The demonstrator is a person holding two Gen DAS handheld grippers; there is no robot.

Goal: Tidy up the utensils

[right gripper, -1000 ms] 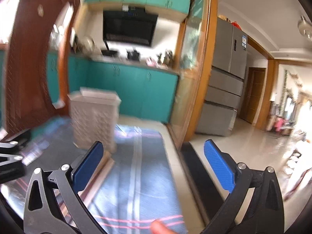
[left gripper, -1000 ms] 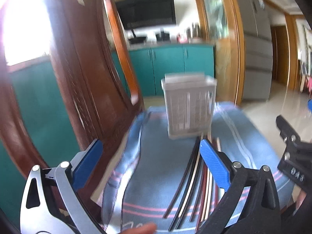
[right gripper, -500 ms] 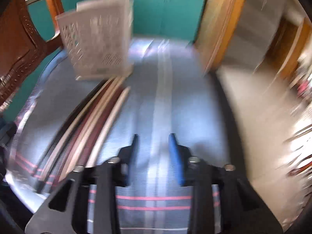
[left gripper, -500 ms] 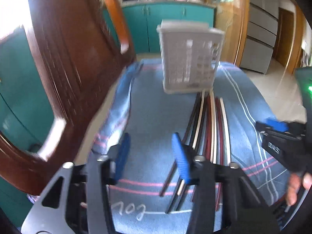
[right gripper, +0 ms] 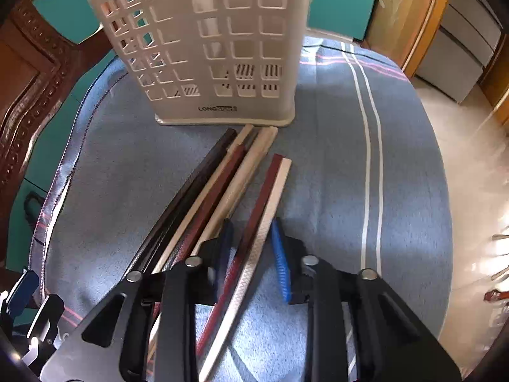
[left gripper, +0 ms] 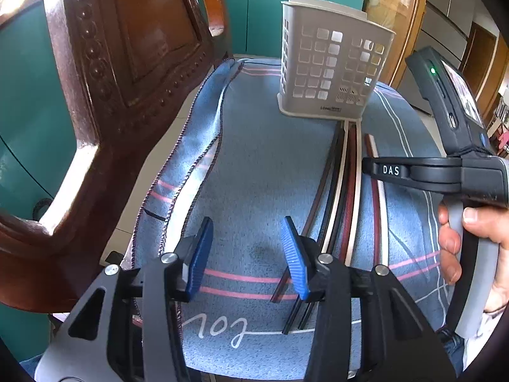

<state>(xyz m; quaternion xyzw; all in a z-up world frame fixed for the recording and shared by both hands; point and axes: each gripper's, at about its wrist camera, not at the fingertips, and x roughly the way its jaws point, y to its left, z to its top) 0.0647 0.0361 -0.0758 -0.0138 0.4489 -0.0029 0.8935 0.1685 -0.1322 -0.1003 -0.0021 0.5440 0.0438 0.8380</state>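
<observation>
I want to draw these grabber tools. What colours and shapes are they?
The left gripper has a black angular frame, silver round bolts and blue ribbed finger pads. The right gripper matches it. From the side it shows white "DAS" lettering, a grey handle, a green light, and a bare hand.

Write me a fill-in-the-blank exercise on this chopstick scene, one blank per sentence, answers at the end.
1. The white perforated plastic basket stands ____ on the blue striped cloth.
2. The right claw straddles a dark red chopstick and a ____ one, its jaws not yet closed.
3. The left claw is open with only ____ between its blue pads.
4. The loose chopsticks lie with their far ends toward the ____.

Answers: upright; white; cloth; basket
</observation>
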